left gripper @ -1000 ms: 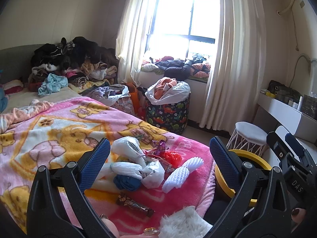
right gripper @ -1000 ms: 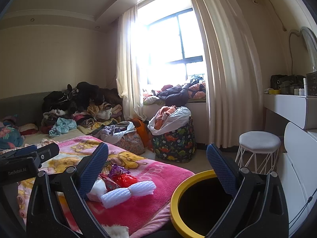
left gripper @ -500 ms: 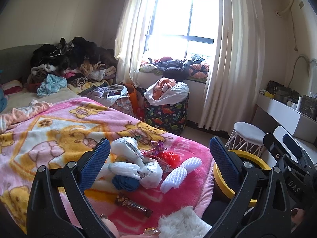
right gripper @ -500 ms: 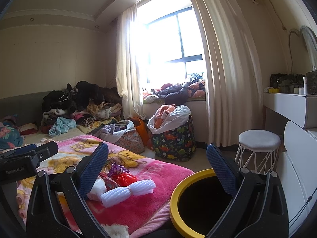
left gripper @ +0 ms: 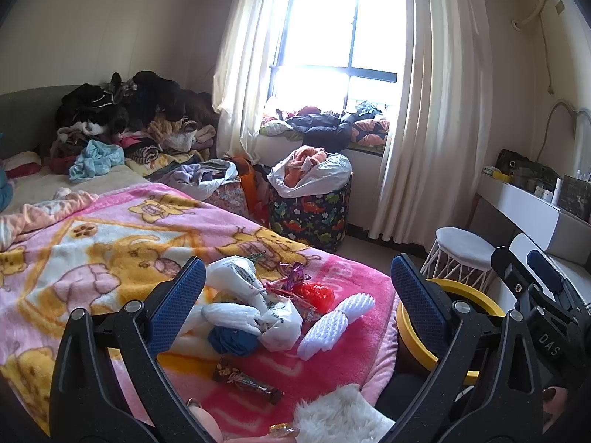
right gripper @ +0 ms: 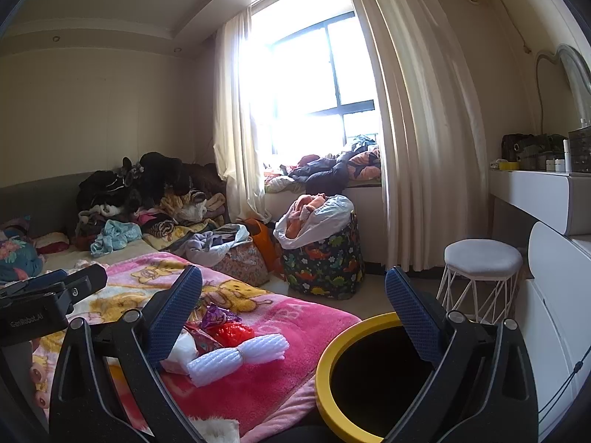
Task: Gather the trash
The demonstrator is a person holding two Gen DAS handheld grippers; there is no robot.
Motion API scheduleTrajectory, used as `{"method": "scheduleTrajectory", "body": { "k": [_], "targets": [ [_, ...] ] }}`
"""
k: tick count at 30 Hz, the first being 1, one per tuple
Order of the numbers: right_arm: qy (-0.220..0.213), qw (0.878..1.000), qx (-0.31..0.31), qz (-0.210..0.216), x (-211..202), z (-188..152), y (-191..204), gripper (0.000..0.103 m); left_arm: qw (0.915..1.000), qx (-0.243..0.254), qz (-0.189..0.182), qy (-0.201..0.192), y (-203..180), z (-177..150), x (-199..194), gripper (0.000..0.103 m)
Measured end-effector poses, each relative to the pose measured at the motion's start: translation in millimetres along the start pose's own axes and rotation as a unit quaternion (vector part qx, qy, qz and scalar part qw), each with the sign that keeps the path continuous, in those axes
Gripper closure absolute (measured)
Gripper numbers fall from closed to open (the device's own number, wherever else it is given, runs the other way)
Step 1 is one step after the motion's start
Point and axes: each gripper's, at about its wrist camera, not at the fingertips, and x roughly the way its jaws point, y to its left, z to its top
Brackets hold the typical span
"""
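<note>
Trash lies in a heap on the pink blanket [left gripper: 110,243]: white plastic bags [left gripper: 255,302], a blue wad [left gripper: 232,343], a red crumpled wrapper [left gripper: 316,293], a purple foil wrapper [left gripper: 293,277], white foam netting [left gripper: 336,319] and a brown candy bar wrapper [left gripper: 247,380]. My left gripper [left gripper: 295,288] hangs open above the heap, holding nothing. My right gripper [right gripper: 293,306] is open and empty over the bed's corner, between the foam netting [right gripper: 236,356] and the yellow-rimmed bin [right gripper: 328,365]. The same bin [left gripper: 461,295] stands on the floor beside the bed.
A white stool [right gripper: 480,262] stands right of the bin, with white drawers [right gripper: 554,313] beyond. A dinosaur-print laundry basket [right gripper: 325,258] sits under the window. Clothes are piled [left gripper: 129,125] at the bed's far end. White fur [left gripper: 340,421] lies at the near edge.
Both views have shifted only slightly; the trash heap sits a little lower and nearer under the left gripper. Both grippers stay open and empty.
</note>
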Motion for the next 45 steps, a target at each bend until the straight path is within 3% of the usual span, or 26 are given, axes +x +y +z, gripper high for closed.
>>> {"method": "scheduleTrajectory", "body": {
  "k": [9, 17, 29, 35, 39, 45],
  "targets": [
    [0.005, 1.000, 0.004, -0.001, 2, -3, 1, 0.006, 1.0000, -0.002, 0.001, 0.001, -11, 8, 1, 0.011],
    [0.049, 0.999, -0.013, 0.016, 17, -12, 14, 0.006, 0.9996, -0.017, 0.020, 0.001, -4, 14, 1, 0.011],
    [0.103, 0.991, -0.039, 0.071, 51, -16, 57, 0.006, 0.9956, -0.058, 0.073, 0.003, 57, 7, 9, 0.011],
    [0.137, 0.987, -0.031, 0.083, 72, -19, 70, 0.006, 0.9899, -0.096, 0.101, 0.024, 94, 0, 17, 0.011],
    [0.155, 0.984, -0.027, 0.082, 89, -24, 75, 0.006, 0.9859, -0.126, 0.104, 0.036, 118, -11, 22, 0.011],
    [0.190, 0.980, -0.031, 0.045, 121, -36, 71, 0.006, 0.9801, -0.160, 0.091, 0.073, 137, -27, 32, 0.011]
  ]
}}
